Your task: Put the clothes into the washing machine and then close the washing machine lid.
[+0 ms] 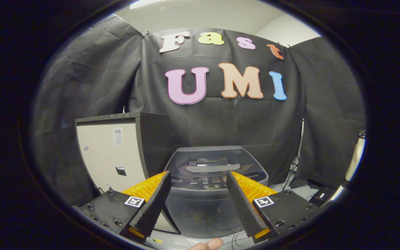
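Observation:
A grey top-loading washing machine (214, 187) stands ahead of me against the black cloth wall. Its smoked lid (212, 161) lies flat and shut over the tub, with a handle bar near its front and a control strip below it. My gripper (198, 178) is open, its two fingers spread wide with nothing between them; the machine's front shows in the gap, some way beyond the tips. I see no clothes.
A tall beige cabinet with a dark top (116, 152) stands just left of the machine. A pale pole (354, 158) leans far right, with cables and dark gear on the floor beneath. A fingertip (208, 244) shows below the fingers.

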`<state>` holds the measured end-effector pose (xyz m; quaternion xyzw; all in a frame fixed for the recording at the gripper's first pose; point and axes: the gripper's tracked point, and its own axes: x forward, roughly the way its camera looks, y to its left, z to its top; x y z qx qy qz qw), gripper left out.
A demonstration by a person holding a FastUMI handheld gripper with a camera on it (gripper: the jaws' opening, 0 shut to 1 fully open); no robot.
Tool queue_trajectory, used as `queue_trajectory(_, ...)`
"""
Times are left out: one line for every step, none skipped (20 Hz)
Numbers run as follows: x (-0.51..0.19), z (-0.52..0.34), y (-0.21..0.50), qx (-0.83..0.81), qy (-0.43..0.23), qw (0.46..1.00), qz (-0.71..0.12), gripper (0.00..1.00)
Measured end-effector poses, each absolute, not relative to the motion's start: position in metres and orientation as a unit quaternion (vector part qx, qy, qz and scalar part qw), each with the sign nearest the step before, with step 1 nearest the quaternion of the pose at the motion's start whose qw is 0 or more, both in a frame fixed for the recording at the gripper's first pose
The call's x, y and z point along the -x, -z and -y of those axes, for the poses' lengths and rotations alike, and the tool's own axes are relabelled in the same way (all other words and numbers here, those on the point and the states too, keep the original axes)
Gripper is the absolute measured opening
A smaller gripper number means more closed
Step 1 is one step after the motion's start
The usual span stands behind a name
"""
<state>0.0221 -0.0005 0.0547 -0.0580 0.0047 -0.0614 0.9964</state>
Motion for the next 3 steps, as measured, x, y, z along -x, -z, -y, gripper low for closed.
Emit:
queue_trajectory(-0.0203,0.0028,-0.0524,0.061,0.066,0.996,-0.008,0.99)
queue_trajectory(-0.0197,0.0025,-0.0510,0.065,0.067,0.996,-0.010,0.99)
queue_trajectory(-0.0183,0.0023,-0.0511,0.069,0.071,0.995,-0.010,0.99)
